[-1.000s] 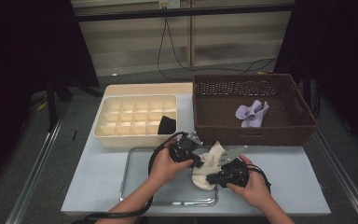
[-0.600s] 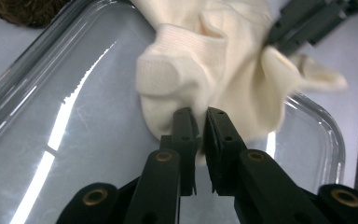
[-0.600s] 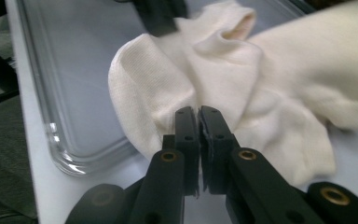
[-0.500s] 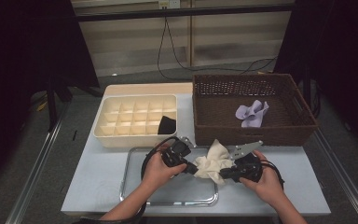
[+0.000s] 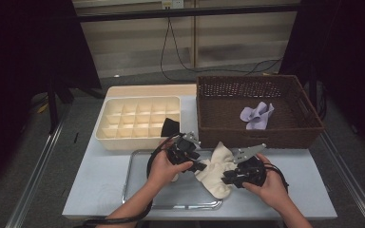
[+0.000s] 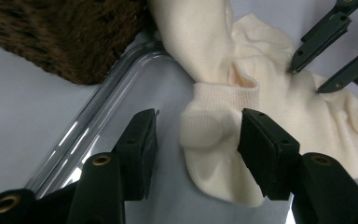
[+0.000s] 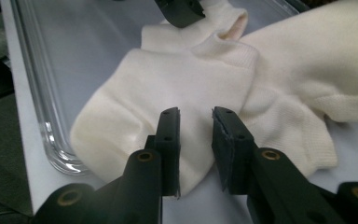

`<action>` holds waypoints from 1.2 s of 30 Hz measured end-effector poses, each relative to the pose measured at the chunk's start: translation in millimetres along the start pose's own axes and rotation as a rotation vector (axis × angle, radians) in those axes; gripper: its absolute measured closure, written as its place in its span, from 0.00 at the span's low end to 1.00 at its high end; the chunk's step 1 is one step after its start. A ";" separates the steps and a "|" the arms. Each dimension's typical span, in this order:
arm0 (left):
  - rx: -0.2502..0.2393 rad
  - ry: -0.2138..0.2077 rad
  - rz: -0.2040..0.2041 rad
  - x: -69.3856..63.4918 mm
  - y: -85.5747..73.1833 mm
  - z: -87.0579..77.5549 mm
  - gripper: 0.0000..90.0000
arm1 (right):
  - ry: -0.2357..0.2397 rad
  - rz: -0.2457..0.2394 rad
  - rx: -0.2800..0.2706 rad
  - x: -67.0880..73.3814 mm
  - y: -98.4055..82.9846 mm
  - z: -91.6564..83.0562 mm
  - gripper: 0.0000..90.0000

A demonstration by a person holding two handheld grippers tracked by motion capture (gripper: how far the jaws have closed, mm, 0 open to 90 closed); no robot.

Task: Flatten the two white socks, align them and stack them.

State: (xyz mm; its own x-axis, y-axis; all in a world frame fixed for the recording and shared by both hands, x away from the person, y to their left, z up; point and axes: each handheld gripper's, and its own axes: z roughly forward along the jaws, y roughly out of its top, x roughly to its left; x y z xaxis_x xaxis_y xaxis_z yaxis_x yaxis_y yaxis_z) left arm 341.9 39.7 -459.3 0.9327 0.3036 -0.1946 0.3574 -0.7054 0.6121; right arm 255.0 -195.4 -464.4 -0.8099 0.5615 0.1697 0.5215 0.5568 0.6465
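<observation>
A cream sock [image 5: 217, 172] lies across the right edge of the clear tray [image 5: 142, 199] on the surface, between both hand-held grippers. The left hand-held gripper [image 6: 196, 135] has just opened, sock cuff loose between its jaws; the right hand-held gripper [image 7: 196, 123] has parted slightly above the sock. The wicker basket [image 5: 209, 128] holds a lilac cloth [image 5: 256, 115], and the divided box [image 5: 105, 137] holds a black item [image 5: 170, 127].

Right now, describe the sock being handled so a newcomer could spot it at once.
Find the clear tray at the table's near edge, in front of the brown wicker basket. The cream sock lies crumpled over the tray's right end. Unlike the lilac cloth in the basket, it is off-white with ribbed cuffs.

Left gripper [image 5: 196, 160] and right gripper [image 5: 229, 175] low, close together, jaws just parted, gripping nothing.
</observation>
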 end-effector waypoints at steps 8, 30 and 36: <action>0.120 -0.079 -0.007 -10.5 0.1 3.7 0.89 | -0.027 -0.031 0.036 0.9 -1.8 6.0 0.97; 0.024 -0.079 -0.044 -10.3 -7.1 -15.9 0.49 | -0.196 0.116 0.003 -21.8 -12.8 -5.4 0.65; -0.019 -0.056 -0.019 -11.9 -3.4 -14.0 0.37 | -0.162 0.116 -0.005 -22.8 -10.2 -6.2 0.96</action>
State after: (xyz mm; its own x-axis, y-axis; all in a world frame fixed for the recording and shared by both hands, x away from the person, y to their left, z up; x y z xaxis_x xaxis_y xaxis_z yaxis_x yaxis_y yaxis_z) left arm 328.9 47.4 -448.4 0.9271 0.2803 -0.2490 0.3749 -0.6871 0.6223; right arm 266.5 -217.7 -470.3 -0.6904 0.7131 0.1215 0.6069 0.4796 0.6337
